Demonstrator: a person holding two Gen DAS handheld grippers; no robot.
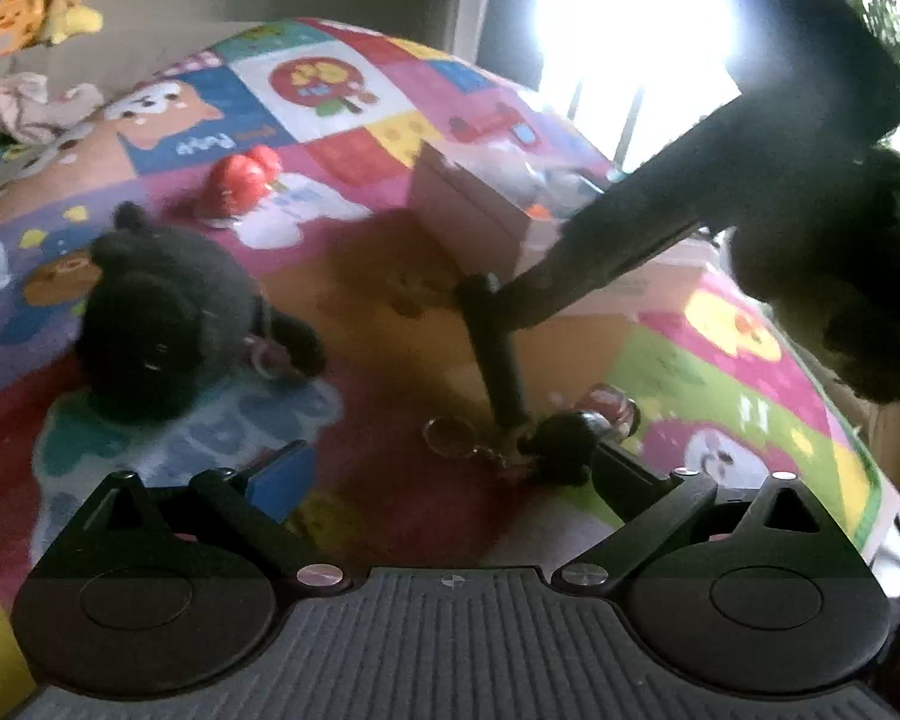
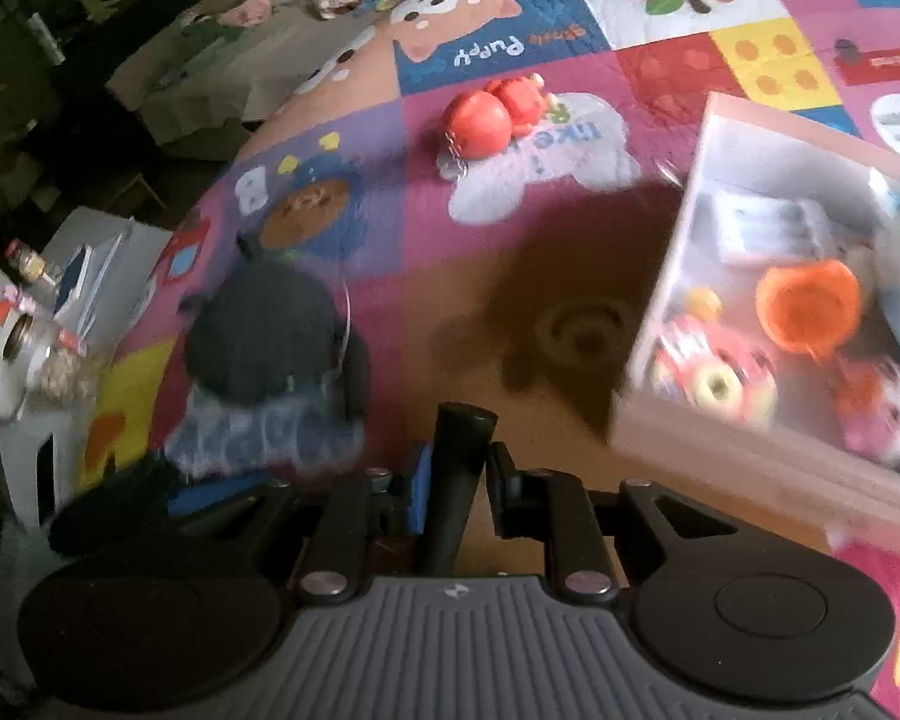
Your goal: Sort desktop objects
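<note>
black cylinder (image 2: 459,468) | right hand-held gripper (image 2: 456,480) clamped on it | left hand-held gripper (image 1: 450,474) wide, empty

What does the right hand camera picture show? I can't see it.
The right gripper is shut on a black tube above a colourful cartoon mat. A pale box of toys sits right, a dark plush toy left.

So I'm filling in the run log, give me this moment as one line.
right tongs: shut on black cylinder | left tongs: open, nothing held | box: toys inside | black plush: on quilt
</note>
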